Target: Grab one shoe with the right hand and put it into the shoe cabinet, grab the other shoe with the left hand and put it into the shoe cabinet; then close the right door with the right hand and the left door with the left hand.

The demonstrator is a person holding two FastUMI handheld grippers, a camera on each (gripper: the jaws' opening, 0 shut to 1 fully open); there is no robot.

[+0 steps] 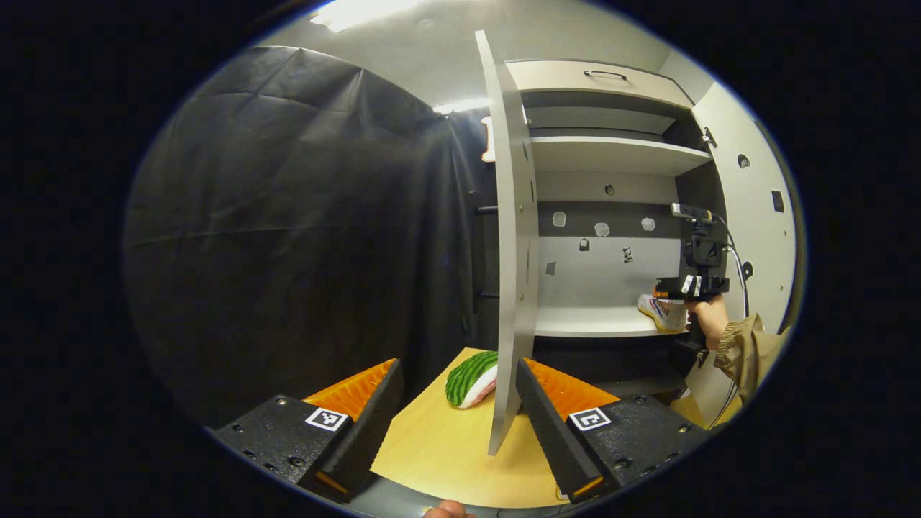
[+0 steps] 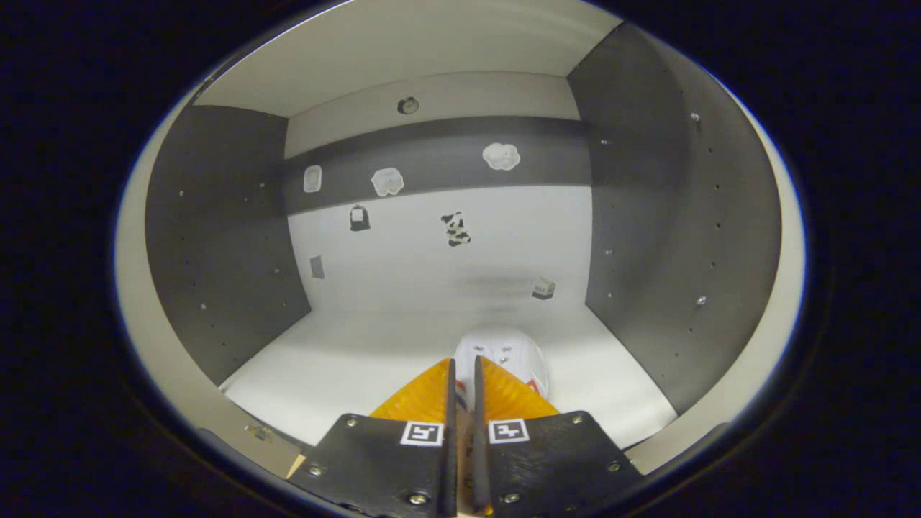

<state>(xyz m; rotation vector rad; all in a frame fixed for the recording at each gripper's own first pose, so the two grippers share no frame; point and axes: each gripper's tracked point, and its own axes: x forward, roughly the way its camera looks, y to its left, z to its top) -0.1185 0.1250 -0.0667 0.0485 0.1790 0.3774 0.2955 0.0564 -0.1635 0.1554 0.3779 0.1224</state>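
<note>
A green-and-white shoe (image 1: 471, 378) lies on the wooden table (image 1: 439, 453), partly hidden behind the open left door (image 1: 512, 237) of the shoe cabinet (image 1: 611, 155). My left gripper (image 1: 457, 363) hangs open above the table, short of that shoe. In the left gripper view a hand holds my right gripper (image 1: 689, 286) at the right end of the lower shelf (image 1: 590, 320), on a white shoe (image 1: 665, 313) with red marks. In the right gripper view my right gripper (image 2: 464, 360) is shut on this white shoe (image 2: 514, 352), which rests on the white shelf floor (image 2: 345, 360).
The right door (image 1: 755, 216) stands open beside the sleeve (image 1: 745, 349). An upper shelf (image 1: 611, 155) and a drawer with a handle (image 1: 604, 73) sit above. Small stickers dot the cabinet's back wall (image 2: 446, 252). Dark side walls (image 2: 662, 237) flank the compartment.
</note>
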